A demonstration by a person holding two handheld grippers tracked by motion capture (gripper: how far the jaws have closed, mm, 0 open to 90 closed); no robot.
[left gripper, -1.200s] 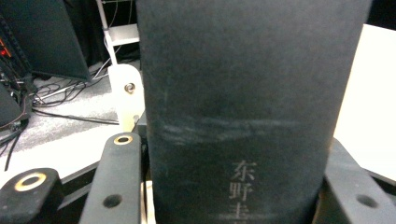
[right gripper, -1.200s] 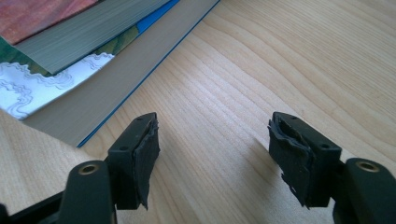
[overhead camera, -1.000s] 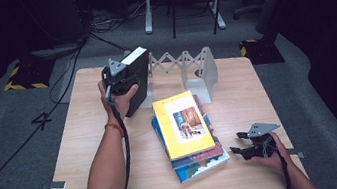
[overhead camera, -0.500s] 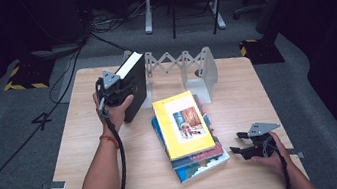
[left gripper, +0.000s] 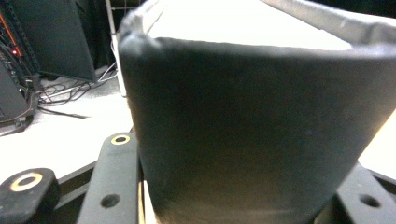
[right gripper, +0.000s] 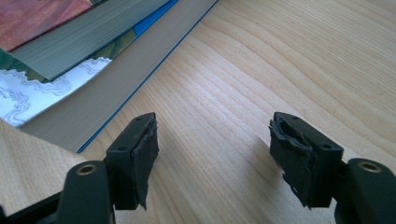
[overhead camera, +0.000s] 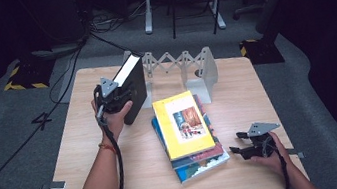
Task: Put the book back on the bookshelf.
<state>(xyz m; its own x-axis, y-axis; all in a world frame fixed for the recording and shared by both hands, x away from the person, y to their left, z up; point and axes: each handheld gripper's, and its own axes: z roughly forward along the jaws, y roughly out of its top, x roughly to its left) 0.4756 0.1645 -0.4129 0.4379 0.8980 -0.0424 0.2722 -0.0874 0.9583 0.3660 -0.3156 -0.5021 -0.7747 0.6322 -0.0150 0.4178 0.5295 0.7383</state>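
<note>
High view: we are clamping the stiff, heavy book (overhead camera: 131,87) by its spine in the left gripper (overhead camera: 109,97), near the rack (overhead camera: 187,66); the right gripper (overhead camera: 245,146) is gaping empty.

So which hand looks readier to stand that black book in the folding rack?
The left: its left gripper already clamps the black book beside the rack. The right gripper rests open, empty, beyond the book stack.

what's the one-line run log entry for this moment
left gripper: shut on thick black book, beside folding metal rack | right gripper: open over wooden table | flat book stack
</note>
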